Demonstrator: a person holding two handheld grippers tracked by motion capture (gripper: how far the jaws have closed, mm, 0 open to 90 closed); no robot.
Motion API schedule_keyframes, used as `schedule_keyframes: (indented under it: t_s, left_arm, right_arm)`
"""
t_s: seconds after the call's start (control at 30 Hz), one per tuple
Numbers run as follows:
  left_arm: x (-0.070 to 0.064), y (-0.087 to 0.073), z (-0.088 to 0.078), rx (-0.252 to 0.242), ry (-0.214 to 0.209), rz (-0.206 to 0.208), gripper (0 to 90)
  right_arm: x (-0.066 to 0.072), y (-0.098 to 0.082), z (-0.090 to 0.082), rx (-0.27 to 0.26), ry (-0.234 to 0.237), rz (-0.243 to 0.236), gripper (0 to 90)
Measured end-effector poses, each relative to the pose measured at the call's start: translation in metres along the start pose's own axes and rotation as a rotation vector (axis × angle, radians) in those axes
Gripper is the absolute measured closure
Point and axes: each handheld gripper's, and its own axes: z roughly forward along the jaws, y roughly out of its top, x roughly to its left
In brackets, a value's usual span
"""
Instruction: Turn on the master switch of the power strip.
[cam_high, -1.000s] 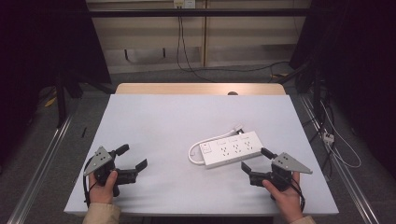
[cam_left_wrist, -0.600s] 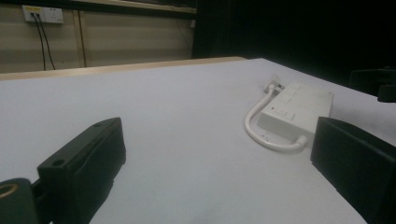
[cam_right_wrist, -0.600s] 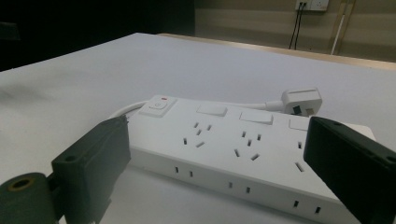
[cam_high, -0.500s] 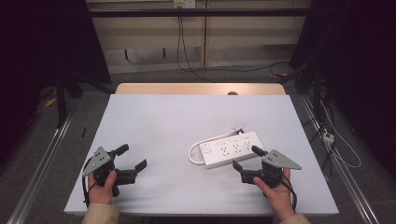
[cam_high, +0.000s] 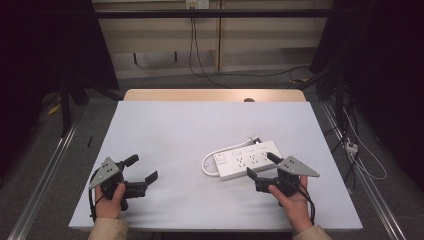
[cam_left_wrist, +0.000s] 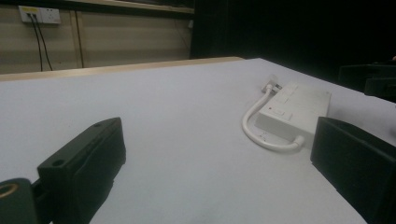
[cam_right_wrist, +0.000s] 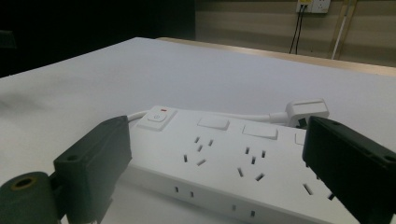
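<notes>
A white power strip (cam_high: 247, 159) lies on the white table (cam_high: 200, 130), right of centre, with its short white cord (cam_high: 220, 154) looped back to a plug (cam_high: 253, 136) behind it. My right gripper (cam_high: 262, 166) is open right at the strip's near edge; in the right gripper view its jaws stand wide on either side of the power strip (cam_right_wrist: 233, 158), whose switch (cam_right_wrist: 159, 115) faces me. My left gripper (cam_high: 141, 169) is open near the front left of the table, with nothing between its jaws. The left gripper view has the power strip (cam_left_wrist: 294, 109) farther off to the right.
The table's far wooden edge (cam_high: 215, 95) runs along the back. Cables (cam_high: 200, 55) hang from a wall socket (cam_high: 196, 4) behind it. More cables (cam_high: 355, 150) lie on the floor at the right. Metal rails (cam_high: 45, 170) run along the table's left side.
My right gripper has moved left and forward, closing in on the power strip's near edge. The left gripper has stayed where it was.
</notes>
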Motion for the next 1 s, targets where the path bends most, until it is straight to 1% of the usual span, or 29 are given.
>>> schedule_keyframes:
  t_s: [0.13,0.3,0.53,1.0]
  left_arm:
    - [0.000,0.000,0.000,0.002,-0.001,0.005,2.8]
    - [-0.001,0.000,0.001,0.000,-0.002,-0.003,2.8]
    - [0.000,0.000,0.000,-0.004,-0.006,-0.001,2.8]
    - [-0.001,0.000,0.001,-0.004,-0.006,-0.005,2.8]
  right_arm:
    - [0.001,0.002,0.005,0.001,0.004,0.000,7.4]
    - [0.003,0.004,0.009,0.002,0.008,-0.001,7.4]
    - [0.005,0.006,0.014,0.009,0.017,-0.014,7.7]
    - [0.008,0.009,0.026,0.025,0.028,-0.012,10.1]
